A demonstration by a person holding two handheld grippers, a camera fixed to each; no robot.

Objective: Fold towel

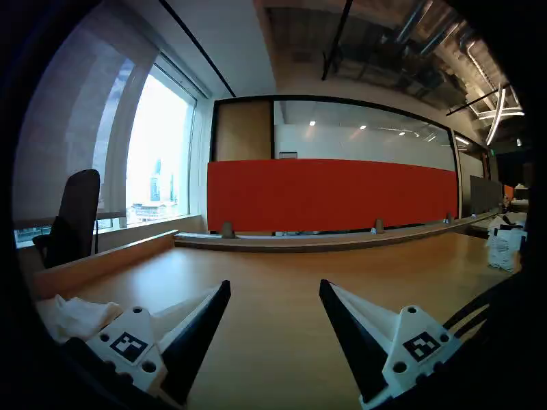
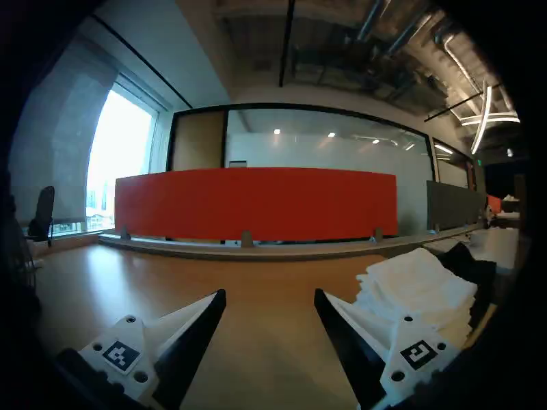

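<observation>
My left hand-held gripper [image 1: 273, 283] hangs over the wooden table [image 1: 383, 263] with its fingers spread apart. A crumpled white towel [image 1: 76, 316] lies on the table at lower left in the left gripper view, close to one finger. My right hand-held gripper [image 2: 269, 294] is also spread apart. A stack of folded white towels [image 2: 418, 288] sits on the table by its right-side finger. A red partition [image 1: 328, 195] runs along the far edge.
</observation>
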